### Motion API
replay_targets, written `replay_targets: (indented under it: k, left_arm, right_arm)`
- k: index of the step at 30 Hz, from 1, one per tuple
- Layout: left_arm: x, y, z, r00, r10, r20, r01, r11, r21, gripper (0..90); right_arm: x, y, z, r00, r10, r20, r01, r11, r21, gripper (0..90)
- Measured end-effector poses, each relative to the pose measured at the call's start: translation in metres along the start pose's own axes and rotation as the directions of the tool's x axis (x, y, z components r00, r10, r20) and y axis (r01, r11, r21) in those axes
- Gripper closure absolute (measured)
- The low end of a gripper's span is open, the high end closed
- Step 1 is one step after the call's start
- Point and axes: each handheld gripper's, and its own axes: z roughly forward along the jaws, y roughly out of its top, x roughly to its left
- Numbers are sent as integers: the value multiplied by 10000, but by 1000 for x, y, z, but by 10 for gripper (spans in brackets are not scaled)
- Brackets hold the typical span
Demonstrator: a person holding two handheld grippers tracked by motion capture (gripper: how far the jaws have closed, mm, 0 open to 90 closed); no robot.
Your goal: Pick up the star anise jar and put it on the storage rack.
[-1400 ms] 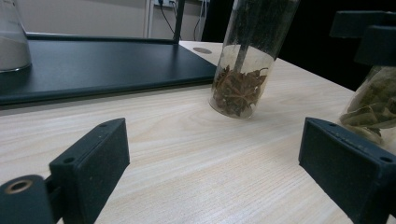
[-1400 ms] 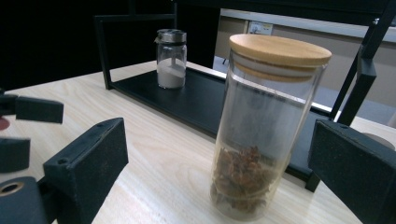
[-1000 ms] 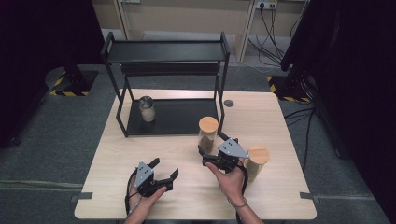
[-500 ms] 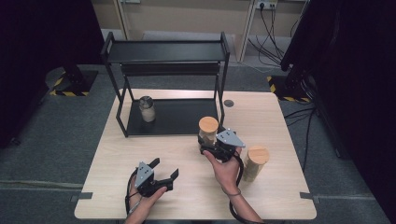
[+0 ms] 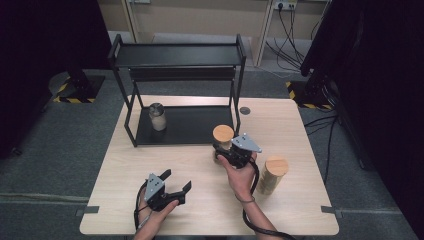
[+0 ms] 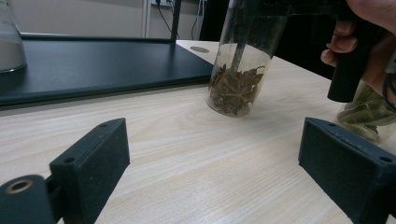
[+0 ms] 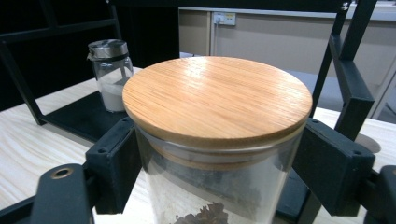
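Bamboo-lidded glass jar (image 7: pixel 217 140) sits clamped between the right claw's (image 7: pixel 217 172) just-closing jaws.

High view looks down over the table (image 5: pixel 150 165); right gripper view sits tight behind the wooden-lidded jar (image 7: pixel 217 102), left gripper view sees that jar (image 6: pixel 238 65) from farther back.

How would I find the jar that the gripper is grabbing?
Look just off the front right leg of the black rack. The right gripper clamps a glass jar under its wooden lid. Star-shaped spice sits inside; its neighbour jar holds green leaves.
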Motion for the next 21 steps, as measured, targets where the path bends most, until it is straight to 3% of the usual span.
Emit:
replay_targets:
  k: [13,21]
  left_arm:
    - [-1,0,0,10000,5,64,-5,10000,-7,82]
    - [-1,0,0,10000,16,53,-16,10000,-13,82]
  right_arm:
    - [0,1,0,9997,56,-217,-57,10000,-33,255]
    - [7,16,-3,9990,-92,-440,78,9994,-328,255]
